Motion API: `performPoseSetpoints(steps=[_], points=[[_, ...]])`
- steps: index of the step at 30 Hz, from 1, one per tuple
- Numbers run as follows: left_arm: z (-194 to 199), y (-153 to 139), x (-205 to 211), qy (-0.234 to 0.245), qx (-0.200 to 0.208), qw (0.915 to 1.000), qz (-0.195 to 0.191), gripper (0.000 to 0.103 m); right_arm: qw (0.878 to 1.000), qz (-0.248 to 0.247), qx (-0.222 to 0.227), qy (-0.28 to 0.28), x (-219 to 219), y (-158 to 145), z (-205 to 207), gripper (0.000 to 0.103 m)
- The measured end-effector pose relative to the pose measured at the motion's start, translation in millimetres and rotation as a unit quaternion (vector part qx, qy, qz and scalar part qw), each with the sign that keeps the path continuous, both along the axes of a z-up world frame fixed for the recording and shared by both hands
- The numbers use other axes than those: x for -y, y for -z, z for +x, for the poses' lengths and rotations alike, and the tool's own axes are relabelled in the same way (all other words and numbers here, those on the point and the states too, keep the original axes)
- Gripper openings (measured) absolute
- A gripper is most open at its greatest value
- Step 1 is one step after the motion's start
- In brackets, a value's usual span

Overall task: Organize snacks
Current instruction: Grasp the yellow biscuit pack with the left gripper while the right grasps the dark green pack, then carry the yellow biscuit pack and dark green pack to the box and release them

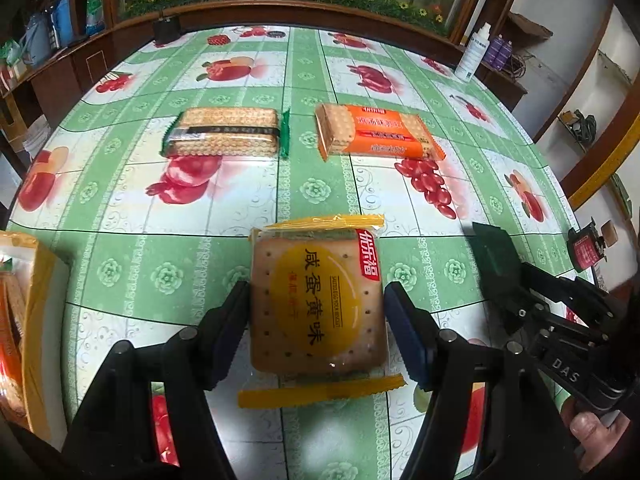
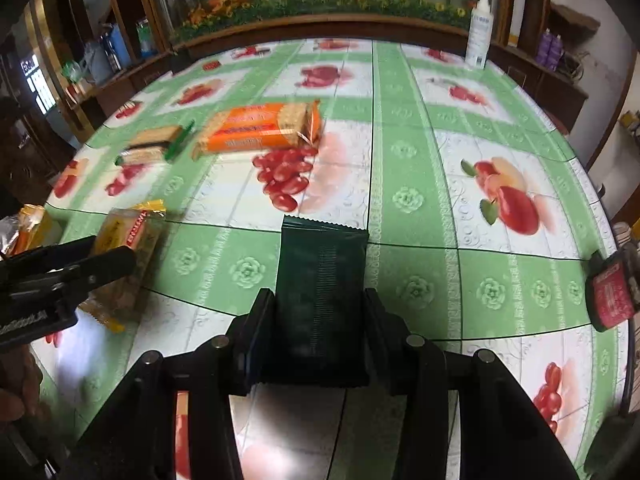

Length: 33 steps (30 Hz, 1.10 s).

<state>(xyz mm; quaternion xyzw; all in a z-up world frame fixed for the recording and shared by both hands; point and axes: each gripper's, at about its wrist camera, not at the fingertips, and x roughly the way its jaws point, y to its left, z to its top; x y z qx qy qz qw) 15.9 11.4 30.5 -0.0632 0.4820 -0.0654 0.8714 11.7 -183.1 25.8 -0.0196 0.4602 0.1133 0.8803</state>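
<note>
Over the table (image 1: 280,184), the left gripper (image 1: 316,320) pinches the yellow biscuit pack (image 1: 318,300). The right gripper (image 2: 318,332) clamps the dark green packet (image 2: 320,292). Slick wrappers may slip out during transfer.

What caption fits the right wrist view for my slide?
Right gripper shut on a dark green snack packet above the fruit-print tablecloth.
</note>
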Motion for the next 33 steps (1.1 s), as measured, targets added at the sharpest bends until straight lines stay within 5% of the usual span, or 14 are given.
performPoseSetpoints(steps=[18,33], points=[[-75,-50,-53,-0.023,0.052,0.9983,-0.006,0.069,0.992,0.05,0.045,-0.106,-81,-39,-25,0.044],[-117,-70,-121,-0.089,0.09,0.9915,0.031,0.069,0.977,0.05,0.057,-0.197,-167,-50,-47,0.044]])
